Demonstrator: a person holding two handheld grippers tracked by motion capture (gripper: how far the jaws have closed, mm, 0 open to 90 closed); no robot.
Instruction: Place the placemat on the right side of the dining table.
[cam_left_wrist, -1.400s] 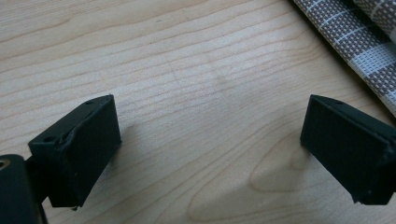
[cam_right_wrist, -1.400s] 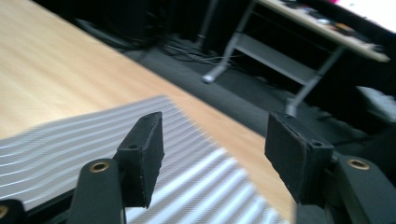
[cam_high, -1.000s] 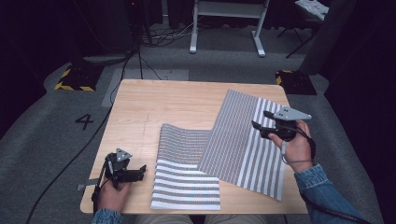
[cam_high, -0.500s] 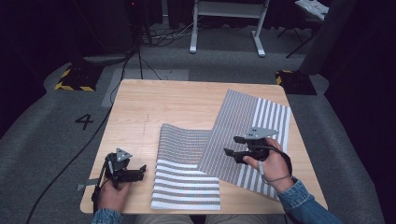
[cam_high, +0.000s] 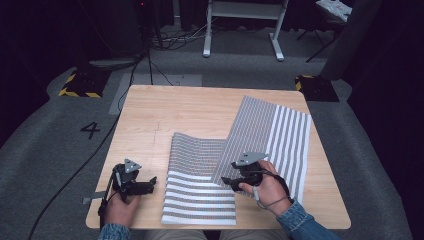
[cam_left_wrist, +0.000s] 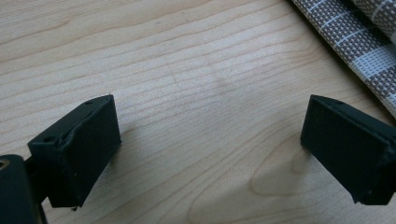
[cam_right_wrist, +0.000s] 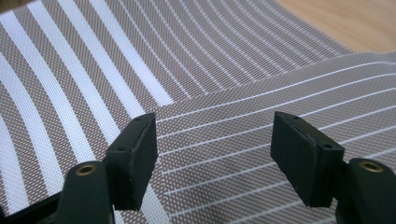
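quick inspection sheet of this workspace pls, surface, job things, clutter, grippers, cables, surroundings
surface: light wooden table, far and left parts bare.
job's things: two striped woven mats; near mat lies by the front edge with a hump at its far end; far mat lies at an angle and overlaps it.
clutter: nothing seen on the table besides the mats.
grippers: left gripper rests low at the front left corner, jaws open over bare wood; right gripper hovers at the mats' overlap, jaws have just been opening, nothing between them.
cables: black cable trails off the left side across the floor.
surroundings: grey carpet, a painted 4, white stand legs, dark curtains.
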